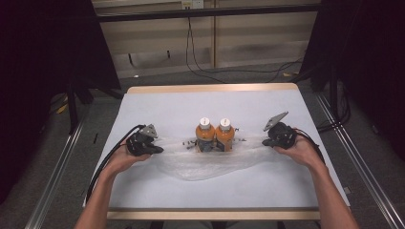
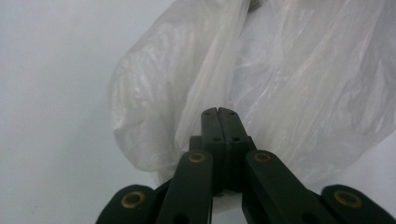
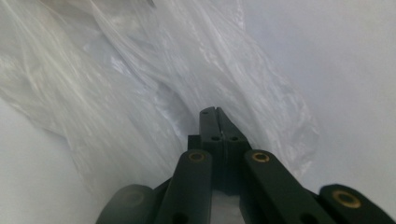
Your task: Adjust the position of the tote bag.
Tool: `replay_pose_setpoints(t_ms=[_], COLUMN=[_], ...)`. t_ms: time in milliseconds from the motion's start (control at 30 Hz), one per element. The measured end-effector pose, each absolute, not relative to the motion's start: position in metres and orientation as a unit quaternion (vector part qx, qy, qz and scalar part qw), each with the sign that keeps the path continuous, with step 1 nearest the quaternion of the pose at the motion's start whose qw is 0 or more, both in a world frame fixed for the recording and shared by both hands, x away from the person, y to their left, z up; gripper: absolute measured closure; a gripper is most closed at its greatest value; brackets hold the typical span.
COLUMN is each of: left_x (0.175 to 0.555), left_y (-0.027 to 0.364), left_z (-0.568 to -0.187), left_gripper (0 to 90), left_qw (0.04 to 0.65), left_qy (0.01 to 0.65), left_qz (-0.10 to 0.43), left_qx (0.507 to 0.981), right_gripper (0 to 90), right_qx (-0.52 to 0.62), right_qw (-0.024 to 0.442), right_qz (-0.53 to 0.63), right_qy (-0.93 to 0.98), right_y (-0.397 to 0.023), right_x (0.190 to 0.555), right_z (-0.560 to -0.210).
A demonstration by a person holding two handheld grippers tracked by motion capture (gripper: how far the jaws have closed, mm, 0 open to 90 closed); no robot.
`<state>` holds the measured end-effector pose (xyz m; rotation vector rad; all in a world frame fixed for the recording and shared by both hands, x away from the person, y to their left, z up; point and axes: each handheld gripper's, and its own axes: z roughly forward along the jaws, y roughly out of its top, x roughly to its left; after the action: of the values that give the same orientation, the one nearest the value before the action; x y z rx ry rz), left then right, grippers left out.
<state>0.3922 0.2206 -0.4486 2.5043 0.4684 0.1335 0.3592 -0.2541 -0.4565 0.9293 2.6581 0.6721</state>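
Two orange bottles with white caps, one on the left (image 1: pixel 204 134) and one on the right (image 1: pixel 224 134), stand upright side by side on a clear plastic bag (image 1: pixel 205 167) spread across the white table (image 1: pixel 191 102). At the bag's left end my left gripper (image 1: pixel 160 150) lies low, jaws pressed together. In the left gripper view the gripper (image 2: pixel 217 111) pinches a fold of the bag (image 2: pixel 303 93), whose film gathers toward the tips. My right gripper (image 1: pixel 266 141) sits at the bag's right end. In the right gripper view it (image 3: pixel 215 109) is shut on the bag's film (image 3: pixel 116 93).
Small dark bits (image 1: pixel 190 142) lie on the bag by the bottles' base. Bare white tabletop lies behind and in front of the bag. Cables (image 1: pixel 200 67) run over the floor beyond the table's far edge. Metal rails (image 1: pixel 57 167) flank both sides.
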Motion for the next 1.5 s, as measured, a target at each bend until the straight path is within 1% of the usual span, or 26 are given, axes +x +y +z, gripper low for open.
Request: replay_pose_setpoints(t_ms=[133,300,433,467,767,833,900,1033,1133,1267,1367,1400,1467,1500], left_x=[0.39,0.387,0.385,0.383,0.377,0.375,0.373,0.368,0.364,0.356,0.349,0.347,0.345,0.345], left_y=[0.22,0.222,0.223,0.223,0.213,0.204,0.192,0.175,0.164,0.146,0.132,0.128,0.12,0.116], left_z=[-0.442,-0.432,-0.424,-0.42,-0.408,-0.411,-0.416,-0.416,-0.415,-0.413,-0.413,-0.414,-0.414,-0.415], left_gripper=[90.0,90.0,90.0,90.0,90.0,90.0,90.0,90.0,90.0,90.0,88.9,90.0,90.0,90.0], left_qw=[0.313,0.34,0.37,0.386,0.425,0.438,0.432,0.439,0.455,0.466,0.462,0.46,0.449,0.457], left_qy=[0.169,0.173,0.175,0.175,0.163,0.172,0.163,0.153,0.148,0.14,0.123,0.117,0.116,0.115], left_qz=[0.05,0.055,0.054,0.054,0.053,0.047,0.048,0.041,0.026,0.019,0.016,0.014,0.023,0.015], left_qx=[0.933,0.923,0.911,0.904,0.889,0.881,0.886,0.884,0.878,0.873,0.878,0.88,0.886,0.882], right_gripper=[90.0,90.0,90.0,90.0,90.0,90.0,90.0,90.0,90.0,90.0,90.0,90.0,90.0,90.0], right_qx=[0.316,0.31,0.308,0.31,0.293,0.289,0.282,0.281,0.277,0.269,0.272,0.268,0.269,0.265], right_qw=[0.116,0.12,0.119,0.119,0.12,0.116,0.11,0.097,0.099,0.097,0.101,0.096,0.092,0.089], right_qz=[0.26,0.289,0.314,0.322,0.353,0.356,0.362,0.365,0.371,0.379,0.377,0.382,0.387,0.38], right_qy=[0.905,0.898,0.89,0.887,0.88,0.881,0.882,0.882,0.881,0.88,0.88,0.879,0.877,0.882], right_y=[-0.251,-0.251,-0.251,-0.25,-0.237,-0.233,-0.227,-0.216,-0.209,-0.202,-0.198,-0.198,-0.194,-0.19], right_x=[0.357,0.355,0.353,0.352,0.348,0.347,0.347,0.346,0.346,0.347,0.351,0.353,0.356,0.358], right_z=[-0.452,-0.446,-0.44,-0.437,-0.426,-0.425,-0.423,-0.42,-0.417,-0.413,-0.411,-0.411,-0.412,-0.414])
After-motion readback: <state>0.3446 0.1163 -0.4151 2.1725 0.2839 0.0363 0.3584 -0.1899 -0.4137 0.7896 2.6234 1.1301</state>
